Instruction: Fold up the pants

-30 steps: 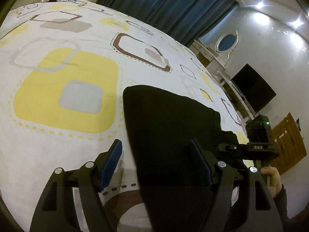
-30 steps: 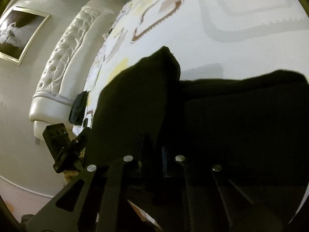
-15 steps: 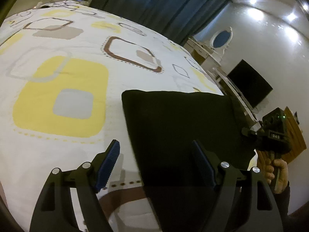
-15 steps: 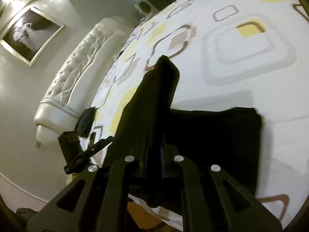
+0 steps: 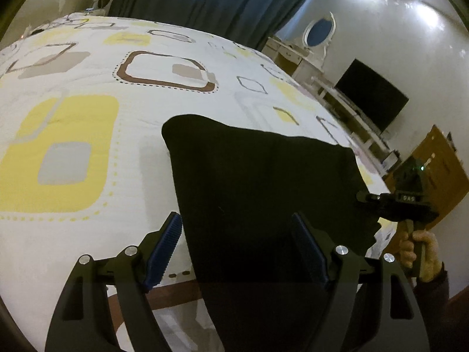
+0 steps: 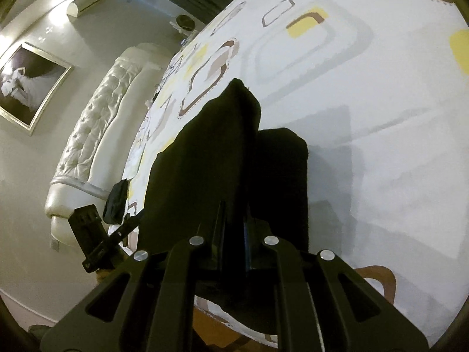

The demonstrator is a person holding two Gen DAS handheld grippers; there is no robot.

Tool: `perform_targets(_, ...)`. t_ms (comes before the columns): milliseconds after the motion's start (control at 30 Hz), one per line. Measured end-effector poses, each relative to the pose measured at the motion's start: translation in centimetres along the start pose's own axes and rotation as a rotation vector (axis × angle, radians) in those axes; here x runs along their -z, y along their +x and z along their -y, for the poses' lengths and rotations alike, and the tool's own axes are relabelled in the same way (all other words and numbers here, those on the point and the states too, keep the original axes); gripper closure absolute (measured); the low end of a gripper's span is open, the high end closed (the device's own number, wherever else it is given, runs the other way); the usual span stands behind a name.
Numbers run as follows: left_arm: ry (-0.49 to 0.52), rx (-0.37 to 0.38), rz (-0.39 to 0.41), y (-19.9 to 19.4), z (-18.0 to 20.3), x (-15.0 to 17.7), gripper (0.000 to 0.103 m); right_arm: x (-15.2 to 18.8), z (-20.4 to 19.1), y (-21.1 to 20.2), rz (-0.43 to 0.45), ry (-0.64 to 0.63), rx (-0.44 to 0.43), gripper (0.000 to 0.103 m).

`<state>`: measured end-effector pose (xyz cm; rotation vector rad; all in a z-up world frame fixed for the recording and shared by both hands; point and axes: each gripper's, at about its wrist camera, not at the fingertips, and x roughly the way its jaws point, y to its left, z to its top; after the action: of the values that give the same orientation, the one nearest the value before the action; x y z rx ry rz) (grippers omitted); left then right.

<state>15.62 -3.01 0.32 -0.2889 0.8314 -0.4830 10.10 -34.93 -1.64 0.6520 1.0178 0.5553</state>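
Note:
The black pants [image 5: 258, 193] lie folded on the patterned bedspread [image 5: 88, 94], reaching to the bed's near edge. My left gripper [image 5: 237, 249] is open and empty, hovering over the near left part of the pants. My right gripper [image 6: 234, 228] is shut on a corner of the pants [image 6: 217, 146] and holds it lifted above the bed. The right gripper also shows in the left wrist view [image 5: 407, 202] at the pants' right edge. The left gripper shows in the right wrist view [image 6: 96, 243] at the left.
A padded white headboard [image 6: 91, 135] stands at one end of the bed. A dark small object [image 6: 117, 202] lies near the bed's edge. Blue curtains [image 5: 211, 3], a dresser with mirror [image 5: 310, 44] and a TV [image 5: 372, 94] stand beyond the bed.
My right gripper has lifted the pants' corner up and back toward the bed's edge. The pants now look flatter and wider in the left wrist view. My left gripper stayed open.

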Motion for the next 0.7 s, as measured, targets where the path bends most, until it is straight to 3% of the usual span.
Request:
perform_targets(467, -0.019, -0.042, -0.044, 1.6, 0.3, 1.3, 0.027, 0.4, 4.1, 1.3, -0.007, 0.110, -0.091, 0.094)
perform_targets(700, -0.013, -0.061, -0.047, 2.1, 0.2, 1.6, 0.021, 1.2, 5.7, 1.1, 0.007, 0.179, -0.172, 0.094)
